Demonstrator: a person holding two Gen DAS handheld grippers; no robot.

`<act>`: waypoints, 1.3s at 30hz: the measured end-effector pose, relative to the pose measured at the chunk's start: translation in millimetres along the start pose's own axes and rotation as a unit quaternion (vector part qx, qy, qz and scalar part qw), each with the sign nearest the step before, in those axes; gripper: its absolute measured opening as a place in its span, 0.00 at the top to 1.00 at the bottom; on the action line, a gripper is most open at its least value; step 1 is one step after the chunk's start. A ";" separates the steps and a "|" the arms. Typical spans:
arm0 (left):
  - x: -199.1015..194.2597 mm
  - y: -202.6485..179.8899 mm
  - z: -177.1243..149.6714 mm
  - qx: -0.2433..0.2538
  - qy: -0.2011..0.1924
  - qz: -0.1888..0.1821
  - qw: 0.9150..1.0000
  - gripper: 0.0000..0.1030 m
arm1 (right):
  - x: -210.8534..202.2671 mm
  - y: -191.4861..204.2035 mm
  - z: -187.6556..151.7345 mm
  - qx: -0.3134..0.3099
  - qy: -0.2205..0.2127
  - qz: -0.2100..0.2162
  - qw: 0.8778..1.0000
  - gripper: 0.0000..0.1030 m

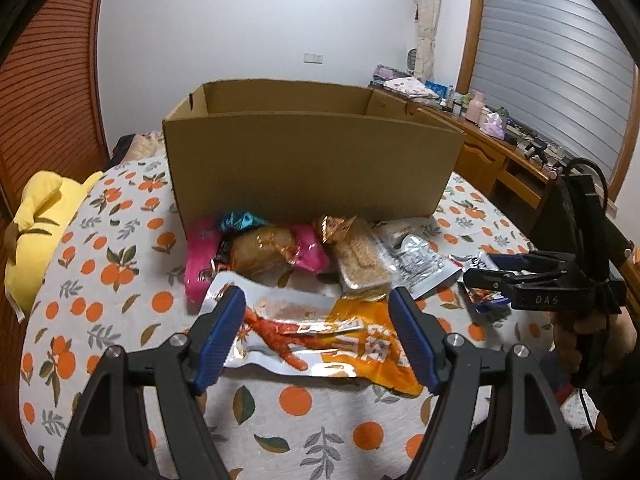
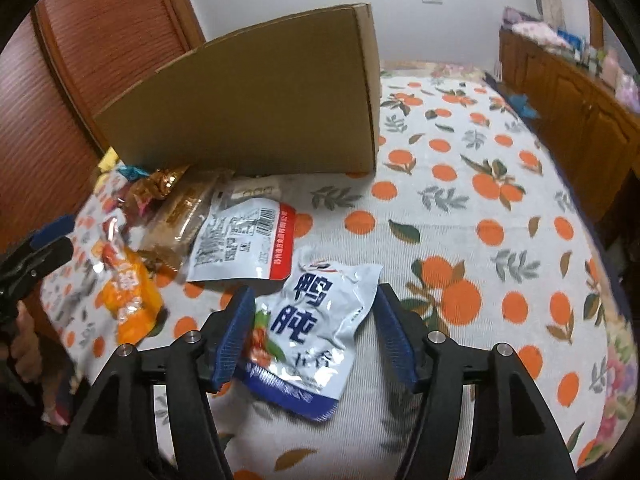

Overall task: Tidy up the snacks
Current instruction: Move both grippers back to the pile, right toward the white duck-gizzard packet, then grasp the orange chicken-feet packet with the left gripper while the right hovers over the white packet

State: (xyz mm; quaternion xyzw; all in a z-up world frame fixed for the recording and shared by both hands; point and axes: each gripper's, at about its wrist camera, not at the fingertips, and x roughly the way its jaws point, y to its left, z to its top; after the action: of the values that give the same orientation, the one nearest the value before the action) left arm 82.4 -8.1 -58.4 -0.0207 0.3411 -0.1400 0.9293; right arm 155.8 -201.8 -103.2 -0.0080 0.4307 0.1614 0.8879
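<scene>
Both claws gape wide, our left claw (image 1: 318, 312) over the orange pouch (image 1: 320, 340), right claw (image 2: 314, 312) straddling the duck pouch (image 2: 308, 332) — pinch next, then the box (image 1: 308, 160).

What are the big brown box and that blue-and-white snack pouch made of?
The box looks like plain corrugated cardboard: matte brown walls with folded flaps and a cut hand slot. The blue-and-white pouch between the open right gripper fingers seems to be glossy plastic or foil laminate, since it crinkles and catches glare.
</scene>
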 end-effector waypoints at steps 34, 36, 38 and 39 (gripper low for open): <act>46.5 42.7 -8.8 -0.072 0.061 0.066 0.993 0.23 | -1.7 17.3 -23.6 -0.053 -0.057 -0.047 0.996 0.38; 45.4 43.7 -9.8 -0.068 0.066 0.060 0.994 0.23 | -1.7 17.4 -23.7 -0.053 -0.057 -0.047 0.996 0.38; 42.8 50.0 -13.6 -0.078 0.073 0.041 0.993 0.22 | -1.8 17.1 -23.9 -0.053 -0.057 -0.046 0.996 0.38; 41.4 51.3 -14.9 -0.077 0.074 0.038 0.994 0.22 | -2.1 17.4 -24.3 -0.053 -0.058 -0.046 0.996 0.38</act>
State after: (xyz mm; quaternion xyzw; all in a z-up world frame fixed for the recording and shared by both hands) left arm 115.6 30.6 -102.7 -0.0686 0.4195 -0.0789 0.9017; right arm 131.0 -189.7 -114.7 -0.0658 0.3689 0.1433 0.9160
